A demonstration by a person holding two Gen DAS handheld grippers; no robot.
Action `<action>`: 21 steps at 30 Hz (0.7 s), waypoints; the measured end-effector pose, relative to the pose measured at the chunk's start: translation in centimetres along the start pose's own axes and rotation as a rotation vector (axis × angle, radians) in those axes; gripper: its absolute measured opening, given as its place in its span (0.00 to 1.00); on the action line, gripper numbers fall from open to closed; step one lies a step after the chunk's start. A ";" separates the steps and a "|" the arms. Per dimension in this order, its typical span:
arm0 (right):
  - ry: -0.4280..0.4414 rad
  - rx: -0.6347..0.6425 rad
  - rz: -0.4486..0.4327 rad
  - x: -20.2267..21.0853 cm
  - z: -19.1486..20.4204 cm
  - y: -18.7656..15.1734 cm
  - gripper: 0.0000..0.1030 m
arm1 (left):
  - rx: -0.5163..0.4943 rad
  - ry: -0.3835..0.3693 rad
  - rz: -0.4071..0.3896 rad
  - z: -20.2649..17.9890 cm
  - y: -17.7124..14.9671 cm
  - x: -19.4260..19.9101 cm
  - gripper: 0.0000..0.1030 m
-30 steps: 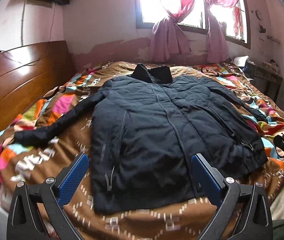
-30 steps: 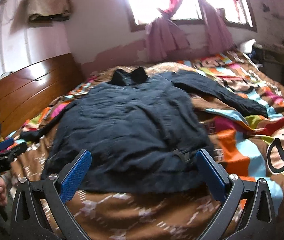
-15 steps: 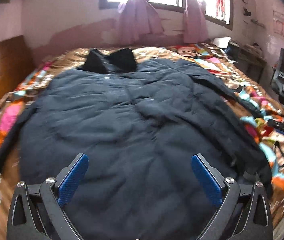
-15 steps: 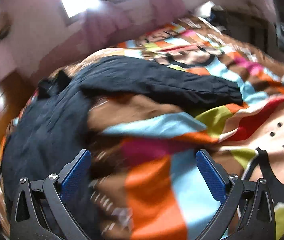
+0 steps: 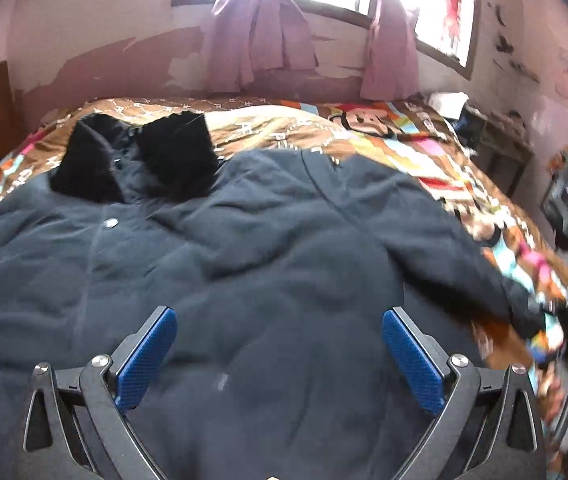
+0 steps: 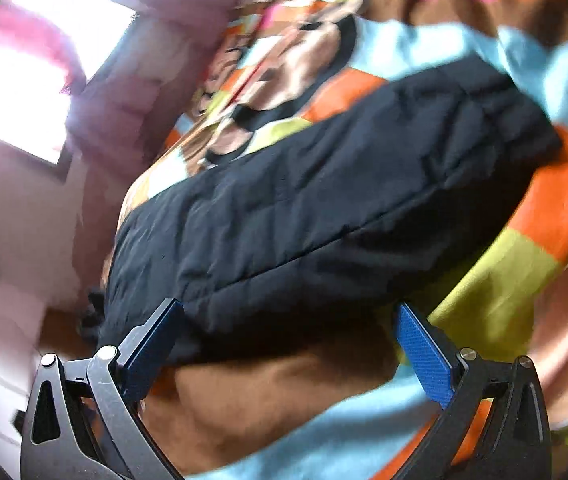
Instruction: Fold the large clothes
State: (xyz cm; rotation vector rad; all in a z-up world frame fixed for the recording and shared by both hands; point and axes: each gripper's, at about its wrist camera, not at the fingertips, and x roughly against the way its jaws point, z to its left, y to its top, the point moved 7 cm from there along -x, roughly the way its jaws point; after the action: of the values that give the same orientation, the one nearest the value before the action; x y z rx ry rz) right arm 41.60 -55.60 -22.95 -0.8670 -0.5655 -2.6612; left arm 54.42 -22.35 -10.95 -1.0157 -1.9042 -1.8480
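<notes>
**Both hand-held grippers closed in on the jacket; sleeve approached**

Left: the left hand-held gripper [image 5: 277, 346], held back at the foot edge of the bed a second ago, is now low over the jacket [image 5: 187, 280], fingers wide apart, nothing clamped. The jacket's body fills that view.

Right: the right hand-held gripper [image 6: 290, 338] has been swung off the body and onto the right sleeve [image 6: 332, 196], fingers apart, straddling it; no grip yet. The view is blurred by motion.

Judged: sleeve fold about to begin, none made.

Jacket: dark navy, padded, laid front-up on the bed [image 5: 364, 148], black collar [image 5: 139, 160] toward the far edge, snap at the neck, sleeve stretched toward the right edge over the patterned bedspread [image 6: 504, 280].
</notes>
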 end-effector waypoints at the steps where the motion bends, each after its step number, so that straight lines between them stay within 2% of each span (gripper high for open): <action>1: 0.000 -0.033 0.001 -0.5 -0.4 0.2 0.94 | 0.011 -0.017 -0.002 -0.5 0.8 -1.1 1.00; 3: -0.007 -0.101 -0.008 -1.3 -1.3 0.7 0.75 | 0.021 -0.046 0.010 -1.4 1.5 -2.6 1.00; 7: -0.006 -0.206 -0.071 -2.0 -2.5 2.2 0.55 | 0.027 -0.065 0.066 -2.6 1.7 -5.5 1.00; 10: -0.020 -0.223 -0.108 -2.5 -2.5 4.0 0.28 | 0.000 -0.043 0.180 -2.9 0.4 -8.2 1.00; 11: -0.028 -0.200 -0.126 -2.4 -2.0 4.5 0.14 | -0.002 -0.043 0.192 -2.9 0.0 -8.6 1.00; 14: -0.036 -0.055 -0.194 -1.1 1.8 6.6 0.08 | 0.038 -0.068 0.156 -2.0 0.1 -7.5 1.00; 17: -0.064 0.144 -0.273 1.5 7.8 8.2 0.08 | 0.104 -0.091 0.153 0.0 -0.1 -6.0 1.00; 18: -0.067 0.226 -0.303 2.2 11.0 8.7 0.08 | 0.120 -0.092 0.157 0.8 -0.2 -5.3 0.99; 21: -0.055 0.426 -0.387 4.9 18.2 8.4 0.08 | 0.151 -0.086 0.151 3.4 -0.2 -2.7 0.99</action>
State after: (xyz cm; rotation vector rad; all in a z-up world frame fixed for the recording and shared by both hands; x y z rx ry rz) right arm 50.04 -55.58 -4.15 -0.7633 -1.3748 -2.6775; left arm 57.07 -19.87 -13.30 -1.1691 -1.9244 -1.5765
